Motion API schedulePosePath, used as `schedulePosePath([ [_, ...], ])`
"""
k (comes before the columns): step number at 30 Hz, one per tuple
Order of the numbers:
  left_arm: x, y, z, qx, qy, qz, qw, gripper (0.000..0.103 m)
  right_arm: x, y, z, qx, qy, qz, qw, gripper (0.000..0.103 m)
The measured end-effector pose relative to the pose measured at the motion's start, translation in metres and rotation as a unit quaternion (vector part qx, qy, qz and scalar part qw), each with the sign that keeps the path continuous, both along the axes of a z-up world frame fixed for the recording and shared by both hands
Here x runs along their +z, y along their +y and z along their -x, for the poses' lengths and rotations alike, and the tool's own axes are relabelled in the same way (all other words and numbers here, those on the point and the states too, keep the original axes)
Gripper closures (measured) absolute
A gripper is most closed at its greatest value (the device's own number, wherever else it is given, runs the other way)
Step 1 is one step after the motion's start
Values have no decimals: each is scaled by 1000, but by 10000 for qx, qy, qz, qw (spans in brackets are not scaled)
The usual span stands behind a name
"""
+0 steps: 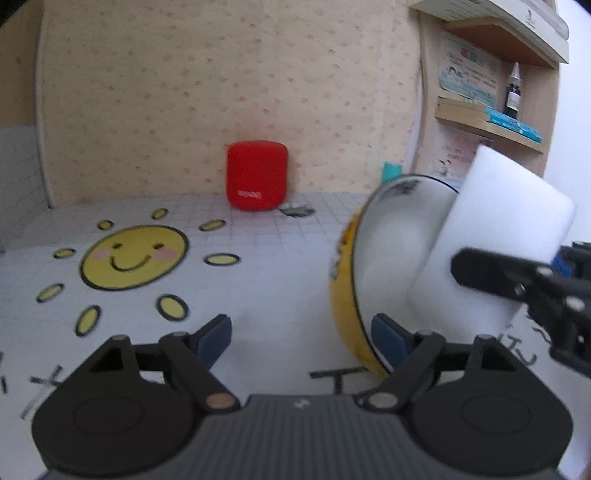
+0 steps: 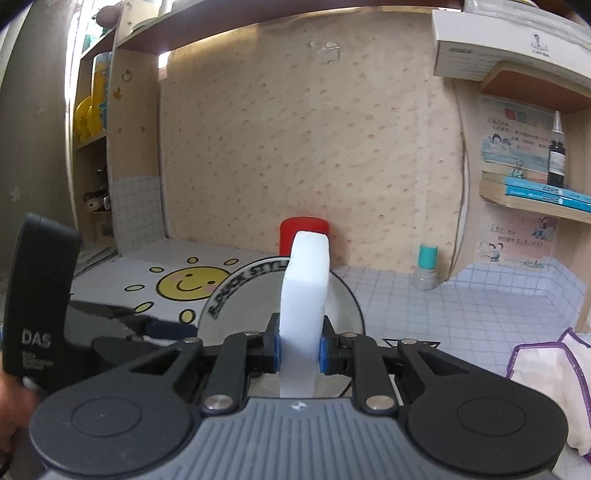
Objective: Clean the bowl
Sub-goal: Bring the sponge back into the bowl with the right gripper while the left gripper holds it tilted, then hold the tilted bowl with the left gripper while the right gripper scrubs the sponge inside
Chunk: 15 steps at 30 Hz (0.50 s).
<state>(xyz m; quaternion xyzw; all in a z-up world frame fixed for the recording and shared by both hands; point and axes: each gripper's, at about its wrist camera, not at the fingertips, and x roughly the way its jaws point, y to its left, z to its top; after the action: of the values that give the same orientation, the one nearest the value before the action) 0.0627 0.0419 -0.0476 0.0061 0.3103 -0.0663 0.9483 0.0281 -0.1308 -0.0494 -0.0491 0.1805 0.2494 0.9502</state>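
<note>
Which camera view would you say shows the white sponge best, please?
The left wrist view: it shows the sponge's broad face tilted into the bowl, with the right gripper pinching its edge. The right wrist view shows the sponge only edge-on, a narrow slab clamped between the blue pads.

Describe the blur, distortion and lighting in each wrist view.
Left wrist view: soft all over, the bowl and white sponge smeared most; fisheye bends the shelf. Right wrist view: sharper, the sponge and right gripper crisp; a bright glare strip under the upper shelf; walls bow outward.
</note>
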Motion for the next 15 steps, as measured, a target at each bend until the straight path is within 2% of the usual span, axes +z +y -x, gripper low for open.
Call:
schedulePosePath([
  [7, -3, 6, 1, 78, 208, 69, 9997, 17, 1, 6, -1, 6, -123, 46, 9999, 86],
  [11, -4, 2, 3, 78, 234, -44, 9997, 17, 5, 14, -4, -18, -232, 119, 9997, 85],
  [15, -4, 2, 5, 72, 234, -65, 9997, 17, 0, 19, -5, 85, -73, 97, 9999, 85],
])
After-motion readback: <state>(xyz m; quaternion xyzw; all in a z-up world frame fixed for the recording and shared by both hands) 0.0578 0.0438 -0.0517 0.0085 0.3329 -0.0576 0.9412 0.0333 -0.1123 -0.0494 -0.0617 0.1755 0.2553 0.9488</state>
